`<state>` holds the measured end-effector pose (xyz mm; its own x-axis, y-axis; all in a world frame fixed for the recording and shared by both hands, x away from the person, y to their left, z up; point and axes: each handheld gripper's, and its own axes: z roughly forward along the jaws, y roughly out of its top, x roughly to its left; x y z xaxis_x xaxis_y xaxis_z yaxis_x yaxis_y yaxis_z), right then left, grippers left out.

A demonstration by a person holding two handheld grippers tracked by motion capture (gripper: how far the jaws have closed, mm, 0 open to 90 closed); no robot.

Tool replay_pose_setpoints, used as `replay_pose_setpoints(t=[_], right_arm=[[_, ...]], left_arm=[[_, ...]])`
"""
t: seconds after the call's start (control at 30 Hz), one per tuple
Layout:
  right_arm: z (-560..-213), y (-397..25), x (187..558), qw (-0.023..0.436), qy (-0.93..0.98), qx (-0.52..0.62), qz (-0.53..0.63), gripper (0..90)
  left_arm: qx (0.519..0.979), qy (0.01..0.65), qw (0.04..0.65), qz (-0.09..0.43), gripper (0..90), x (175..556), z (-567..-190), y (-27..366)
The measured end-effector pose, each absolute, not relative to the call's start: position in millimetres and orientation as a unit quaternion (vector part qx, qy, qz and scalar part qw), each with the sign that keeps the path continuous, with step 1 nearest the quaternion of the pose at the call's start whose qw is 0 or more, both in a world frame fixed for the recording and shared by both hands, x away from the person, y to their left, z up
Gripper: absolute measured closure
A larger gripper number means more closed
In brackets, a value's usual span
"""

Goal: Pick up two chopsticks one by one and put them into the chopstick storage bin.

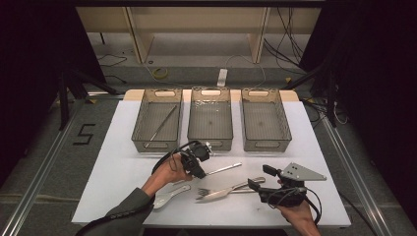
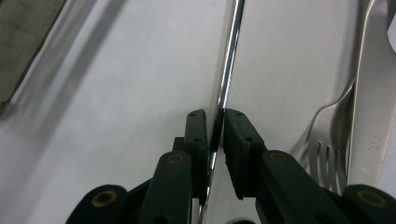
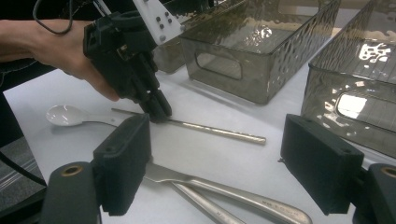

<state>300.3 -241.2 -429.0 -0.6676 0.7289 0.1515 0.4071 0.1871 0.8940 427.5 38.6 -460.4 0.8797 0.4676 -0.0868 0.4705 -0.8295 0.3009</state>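
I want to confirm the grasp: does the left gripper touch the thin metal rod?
Touching. In the left gripper view, the left gripper has both jaws pressed against the thin metal rod, with no gap.

High view: fixed overhead, faces forward and down on the whole white table (image 1: 123, 162). Left gripper view: very close, looking steeply down along its jaws at the tabletop. Right gripper view: low, near-level across the table toward the trays (image 3: 261, 56) (shares the metal rod (image 3: 219, 132) with the left gripper view).
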Motion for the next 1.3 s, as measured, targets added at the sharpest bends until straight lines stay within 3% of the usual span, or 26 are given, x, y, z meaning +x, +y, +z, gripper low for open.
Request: replay_pose_setpoints(t=[0.83,1.3], right_arm=[[-429.4,-240.4,300.2,0.158,0.756,0.375,0.512,25.6],[-429.0,-241.0,300.0,0.158,0.755,0.377,0.513,25.6]], left_arm=[[0.967,0.207,0.151,0.018,85.7,421.5,-460.0,35.1],[0.961,0.217,0.17,0.025,86.0,419.3,-454.4,32.4]])
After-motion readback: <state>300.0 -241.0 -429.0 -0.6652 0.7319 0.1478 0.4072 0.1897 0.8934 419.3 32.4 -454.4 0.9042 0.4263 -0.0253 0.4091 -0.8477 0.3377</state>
